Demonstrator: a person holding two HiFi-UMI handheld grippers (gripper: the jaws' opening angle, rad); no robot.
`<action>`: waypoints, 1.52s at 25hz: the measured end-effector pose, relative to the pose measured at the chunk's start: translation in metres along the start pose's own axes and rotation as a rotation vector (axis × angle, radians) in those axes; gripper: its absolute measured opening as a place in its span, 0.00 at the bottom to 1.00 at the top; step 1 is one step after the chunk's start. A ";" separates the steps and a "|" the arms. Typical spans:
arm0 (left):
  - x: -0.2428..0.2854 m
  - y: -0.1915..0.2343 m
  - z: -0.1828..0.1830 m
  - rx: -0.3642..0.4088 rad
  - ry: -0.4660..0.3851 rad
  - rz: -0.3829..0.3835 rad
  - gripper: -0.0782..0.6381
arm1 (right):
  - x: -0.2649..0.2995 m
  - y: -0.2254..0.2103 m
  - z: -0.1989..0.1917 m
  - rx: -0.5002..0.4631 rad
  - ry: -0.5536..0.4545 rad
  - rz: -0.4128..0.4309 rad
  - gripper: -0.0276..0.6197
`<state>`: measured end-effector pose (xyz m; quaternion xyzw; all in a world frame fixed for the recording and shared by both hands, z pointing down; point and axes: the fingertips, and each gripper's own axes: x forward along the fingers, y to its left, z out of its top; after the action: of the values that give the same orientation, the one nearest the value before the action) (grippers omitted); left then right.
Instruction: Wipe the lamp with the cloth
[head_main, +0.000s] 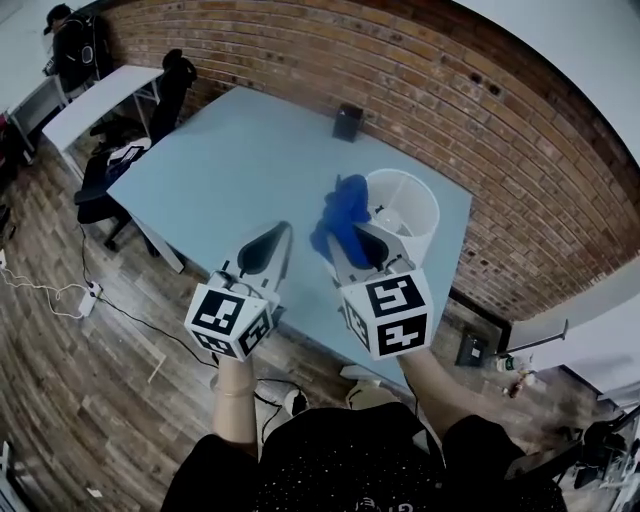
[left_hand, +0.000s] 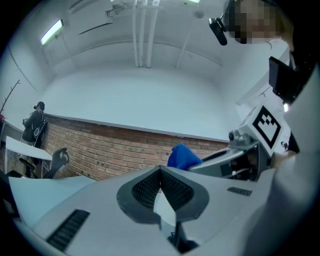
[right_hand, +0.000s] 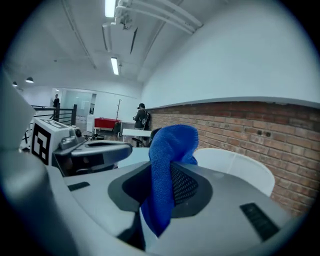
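Observation:
A blue cloth (head_main: 342, 214) is pinched between the jaws of my right gripper (head_main: 352, 240) and stands up above them; the same cloth (right_hand: 167, 165) fills the middle of the right gripper view. The white lamp shade (head_main: 403, 212) stands on the pale blue table (head_main: 250, 150) just right of the cloth, and its rim (right_hand: 235, 162) shows behind the right jaws. My left gripper (head_main: 276, 243) hovers to the left of the right one, shut with nothing in it; its pads (left_hand: 160, 186) meet. The cloth (left_hand: 183, 156) shows past them.
A small dark box (head_main: 347, 122) stands at the table's far edge by the brick wall (head_main: 450, 90). A black chair (head_main: 105, 175) and a white desk (head_main: 95, 100) are at the left. A person (head_main: 70, 45) stands far left.

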<state>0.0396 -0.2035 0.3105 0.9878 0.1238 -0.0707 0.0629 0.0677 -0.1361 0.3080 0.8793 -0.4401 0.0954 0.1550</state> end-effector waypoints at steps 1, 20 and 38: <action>-0.002 0.001 0.000 0.001 0.001 0.004 0.12 | 0.003 0.001 -0.007 0.016 0.002 -0.009 0.18; -0.022 0.012 -0.040 -0.016 0.111 0.058 0.12 | 0.015 0.072 -0.126 0.164 0.196 0.346 0.18; 0.005 -0.045 0.004 0.086 0.047 -0.039 0.12 | -0.094 -0.028 0.018 -0.345 -0.021 0.388 0.18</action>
<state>0.0330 -0.1598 0.3011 0.9884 0.1414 -0.0540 0.0162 0.0347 -0.0570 0.2571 0.7400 -0.6119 0.0376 0.2767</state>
